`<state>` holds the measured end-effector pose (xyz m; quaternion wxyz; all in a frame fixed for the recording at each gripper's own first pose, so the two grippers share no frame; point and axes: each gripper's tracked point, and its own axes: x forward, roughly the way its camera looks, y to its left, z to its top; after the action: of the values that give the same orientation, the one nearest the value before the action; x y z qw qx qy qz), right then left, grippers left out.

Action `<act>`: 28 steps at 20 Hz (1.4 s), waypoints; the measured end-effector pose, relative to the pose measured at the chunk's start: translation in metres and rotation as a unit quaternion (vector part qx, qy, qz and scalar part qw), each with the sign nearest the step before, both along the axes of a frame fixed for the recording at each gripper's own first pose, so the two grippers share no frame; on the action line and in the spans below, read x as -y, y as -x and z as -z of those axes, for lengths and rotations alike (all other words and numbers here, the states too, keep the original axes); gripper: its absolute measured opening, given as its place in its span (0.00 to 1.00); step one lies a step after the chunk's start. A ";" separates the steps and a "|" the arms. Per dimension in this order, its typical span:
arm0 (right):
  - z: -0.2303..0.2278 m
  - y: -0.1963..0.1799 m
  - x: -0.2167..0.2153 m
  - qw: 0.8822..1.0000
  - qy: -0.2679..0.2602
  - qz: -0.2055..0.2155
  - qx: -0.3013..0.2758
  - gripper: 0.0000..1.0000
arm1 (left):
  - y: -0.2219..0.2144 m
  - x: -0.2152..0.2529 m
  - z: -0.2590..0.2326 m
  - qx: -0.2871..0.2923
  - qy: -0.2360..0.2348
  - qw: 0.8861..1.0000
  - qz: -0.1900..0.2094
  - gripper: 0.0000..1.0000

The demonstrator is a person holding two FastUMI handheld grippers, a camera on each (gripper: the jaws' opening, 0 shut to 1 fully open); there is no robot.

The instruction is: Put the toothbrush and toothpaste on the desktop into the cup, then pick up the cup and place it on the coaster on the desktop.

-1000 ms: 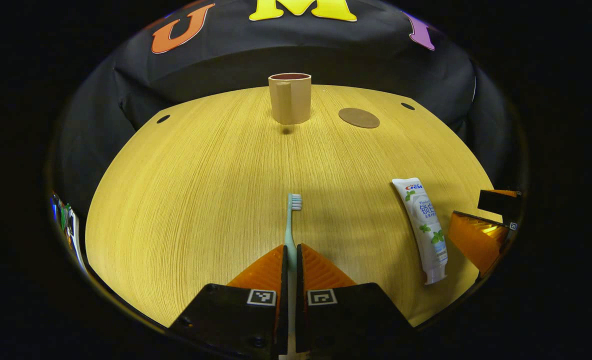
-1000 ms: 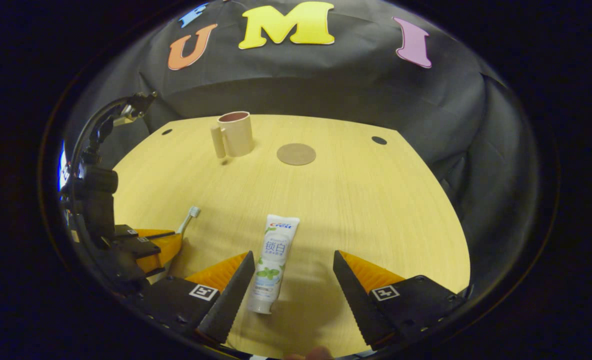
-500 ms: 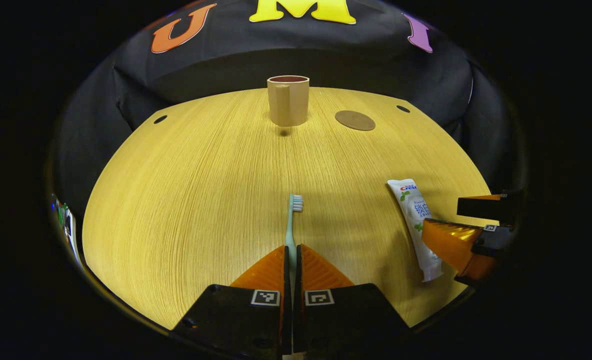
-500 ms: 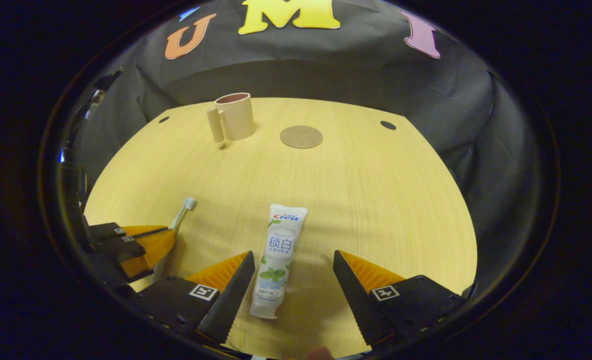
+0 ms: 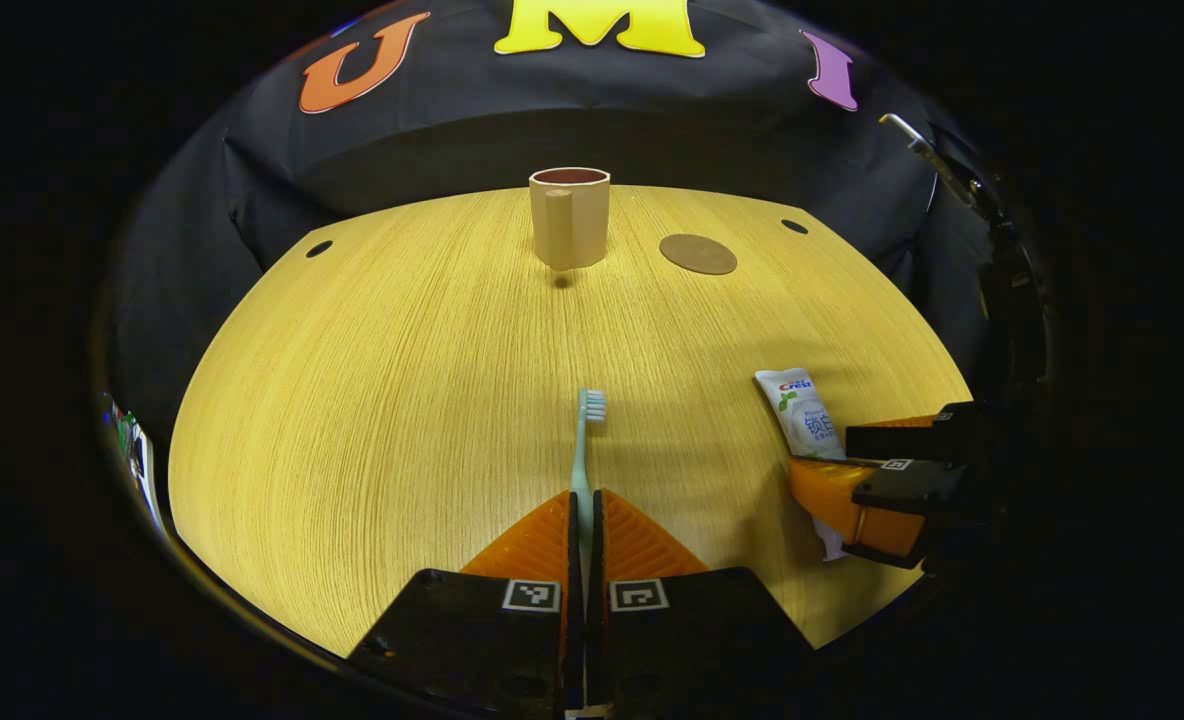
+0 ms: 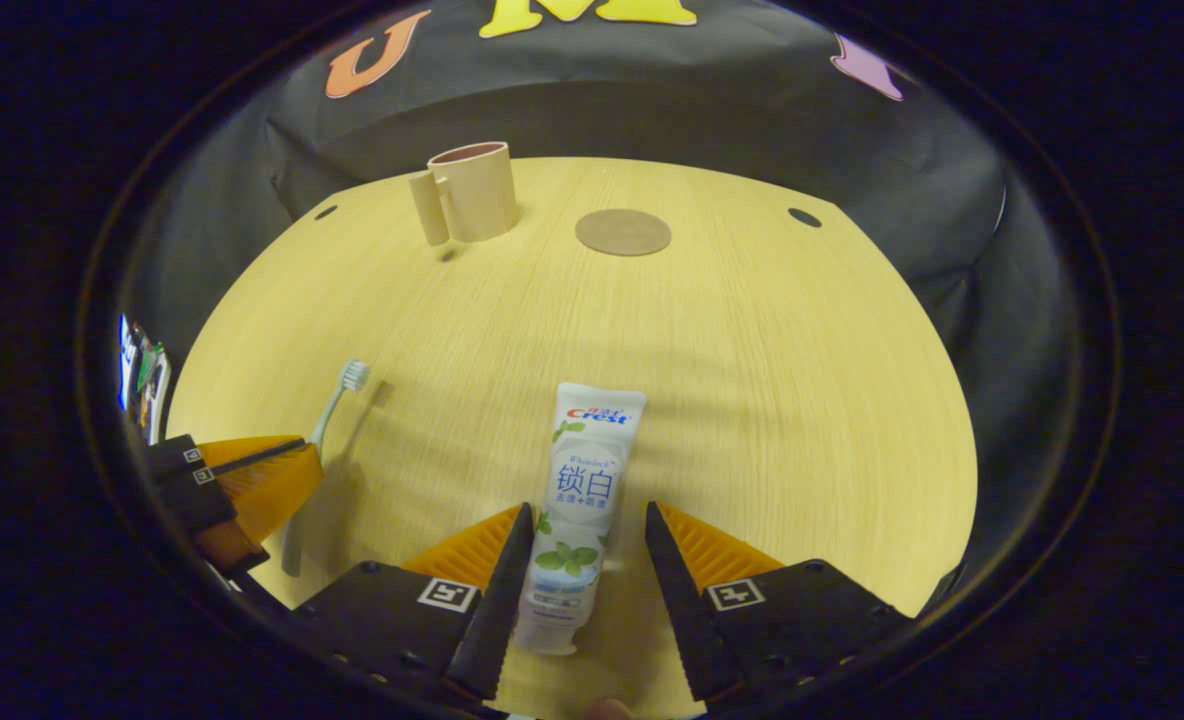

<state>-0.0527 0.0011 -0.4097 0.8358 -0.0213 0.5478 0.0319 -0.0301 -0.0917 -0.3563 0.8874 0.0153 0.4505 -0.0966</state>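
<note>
My left gripper (image 5: 584,497) is shut on the handle of the mint-green toothbrush (image 5: 584,435), whose bristled head points at the beige cup (image 5: 569,218) far across the table. The white toothpaste tube (image 6: 584,490) lies flat between the fingers of my right gripper (image 6: 584,515). Those fingers are open but narrow: the left one is at the tube's edge and a small gap remains on the right. The round brown coaster (image 6: 623,231) lies right of the cup (image 6: 472,190). The right gripper view also has the left gripper (image 6: 252,470) with the toothbrush (image 6: 337,395).
The wooden table (image 5: 402,350) has small dark holes near its far corners (image 5: 319,248) (image 5: 794,226). Black cloth walls close in behind it. In the left gripper view the right gripper (image 5: 857,485) straddles the toothpaste (image 5: 797,405) near the table's right edge.
My right gripper slid forward over the toothpaste and its fingers narrowed around the tube. My left gripper stayed shut on the toothbrush, hardly moving.
</note>
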 end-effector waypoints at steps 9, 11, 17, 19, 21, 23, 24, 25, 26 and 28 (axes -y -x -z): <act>-0.012 -0.001 0.001 1.000 -0.018 -0.002 -0.009 0.10 | -0.010 0.009 -0.027 0.027 0.022 0.999 -0.014 0.04; -0.019 0.000 0.001 1.000 -0.024 -0.003 0.002 0.11 | -0.016 0.003 -0.035 0.038 0.030 0.999 -0.019 0.04; -0.064 0.001 0.020 0.999 -0.020 -0.013 0.042 0.09 | -0.057 0.002 -0.087 0.110 0.061 0.992 -0.032 0.04; -0.082 -0.004 0.028 0.998 -0.014 -0.014 0.059 0.09 | -0.082 -0.001 -0.106 0.137 0.074 0.987 -0.044 0.04; -0.101 -0.013 0.037 0.997 -0.007 -0.011 0.076 0.09 | -0.115 -0.004 -0.127 0.174 0.080 0.980 -0.052 0.04; -0.114 -0.025 0.043 0.996 -0.003 -0.001 0.088 0.10 | -0.148 -0.007 -0.147 0.207 0.080 0.974 -0.052 0.04; -0.119 -0.031 0.044 0.996 -0.003 0.003 0.092 0.09 | -0.164 -0.008 -0.153 0.219 0.081 0.971 -0.053 0.04; -0.125 -0.037 0.046 0.995 -0.003 0.006 0.095 0.10 | -0.180 -0.010 -0.160 0.233 0.085 0.967 -0.056 0.04; -0.129 -0.044 0.045 0.995 -0.004 0.010 0.100 0.10 | -0.195 -0.011 -0.168 0.246 0.089 0.963 -0.058 0.04; -0.137 -0.054 0.048 0.994 -0.004 0.016 0.108 0.10 | -0.223 -0.012 -0.181 0.272 0.095 0.956 -0.059 0.04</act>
<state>0.0016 -0.0465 -0.2723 0.8904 -0.0124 0.4547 0.0184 0.1929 -0.0794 -0.1757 0.9779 -0.0697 0.1810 -0.0786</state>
